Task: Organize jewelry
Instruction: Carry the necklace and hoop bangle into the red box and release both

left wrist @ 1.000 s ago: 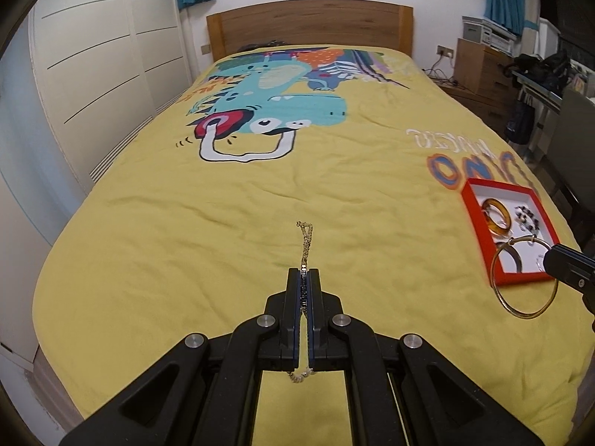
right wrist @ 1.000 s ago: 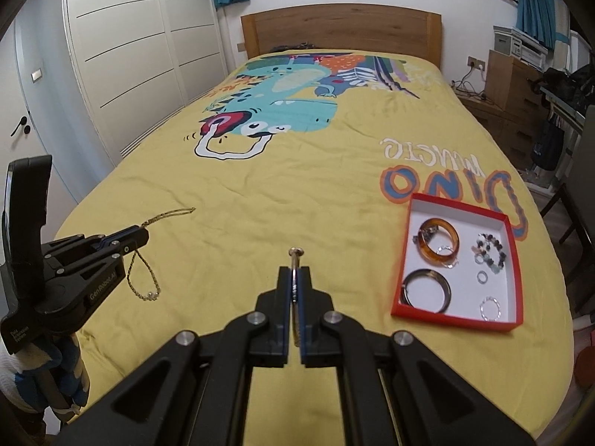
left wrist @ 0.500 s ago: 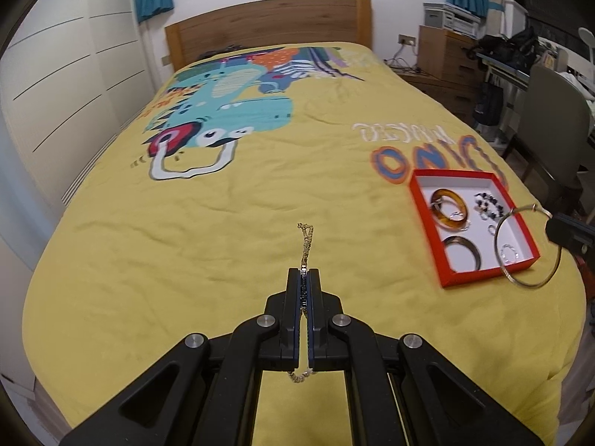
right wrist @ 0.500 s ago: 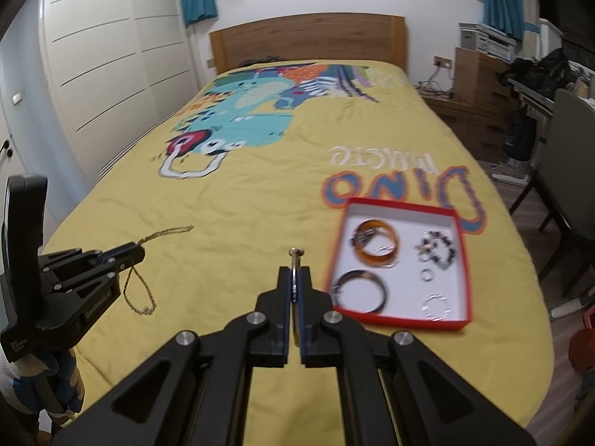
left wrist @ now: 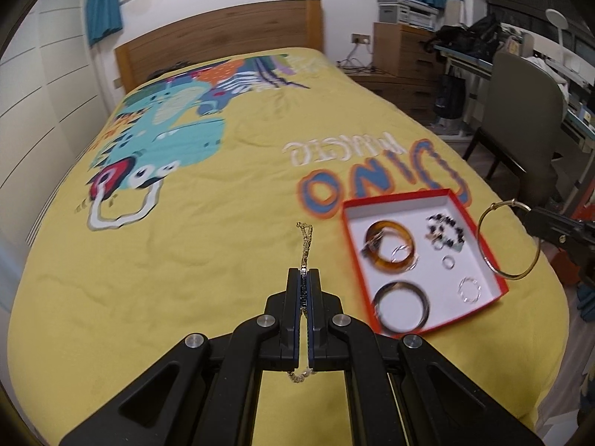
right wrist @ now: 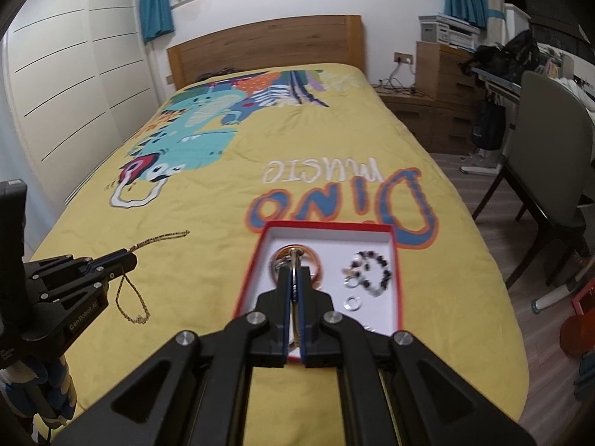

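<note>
A wide bed with a yellow dinosaur-print bedspread [left wrist: 208,260] and wooden headboard [right wrist: 267,46] carries one thing directly — a shallow red cardboard box with a white inside [left wrist: 500,288], lying near the bed's foot edge, toward its right-hand corner.

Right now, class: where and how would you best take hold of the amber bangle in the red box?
Grip the amber bangle across its far rim, one finger inside the hole, coming from above. It lies flat in the box, and small silver rings overlap its near edge.
</note>
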Demonstrator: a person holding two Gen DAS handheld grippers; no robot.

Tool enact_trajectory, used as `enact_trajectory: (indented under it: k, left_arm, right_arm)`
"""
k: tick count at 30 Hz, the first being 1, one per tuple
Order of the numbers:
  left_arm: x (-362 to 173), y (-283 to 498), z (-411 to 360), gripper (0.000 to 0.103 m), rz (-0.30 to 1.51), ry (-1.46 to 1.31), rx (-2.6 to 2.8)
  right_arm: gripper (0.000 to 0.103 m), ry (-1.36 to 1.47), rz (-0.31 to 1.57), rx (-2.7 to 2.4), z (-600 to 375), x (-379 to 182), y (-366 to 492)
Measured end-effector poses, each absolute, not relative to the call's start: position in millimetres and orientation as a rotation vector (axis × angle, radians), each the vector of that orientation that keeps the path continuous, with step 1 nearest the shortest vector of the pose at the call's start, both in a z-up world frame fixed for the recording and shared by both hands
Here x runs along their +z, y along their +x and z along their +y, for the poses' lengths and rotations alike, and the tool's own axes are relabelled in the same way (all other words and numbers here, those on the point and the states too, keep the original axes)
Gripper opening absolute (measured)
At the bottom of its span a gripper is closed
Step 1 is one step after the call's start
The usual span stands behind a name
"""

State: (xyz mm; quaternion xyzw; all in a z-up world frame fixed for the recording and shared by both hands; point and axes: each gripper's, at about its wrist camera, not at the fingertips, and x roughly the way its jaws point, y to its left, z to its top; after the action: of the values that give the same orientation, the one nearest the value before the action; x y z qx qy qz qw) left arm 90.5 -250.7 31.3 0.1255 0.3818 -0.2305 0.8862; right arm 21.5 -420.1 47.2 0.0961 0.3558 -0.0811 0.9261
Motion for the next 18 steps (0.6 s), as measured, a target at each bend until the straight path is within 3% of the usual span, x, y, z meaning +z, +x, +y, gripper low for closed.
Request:
enact_trajectory:
  k: [18]
  left_arm:
    - [-18.6, 118.4, -346.4, 0.003, 0.84, 0.355, -0.58]
  right_arm:
    - [0.003, 0.279, 0.827, -0.19, -475.9, -28.0, 52.8]
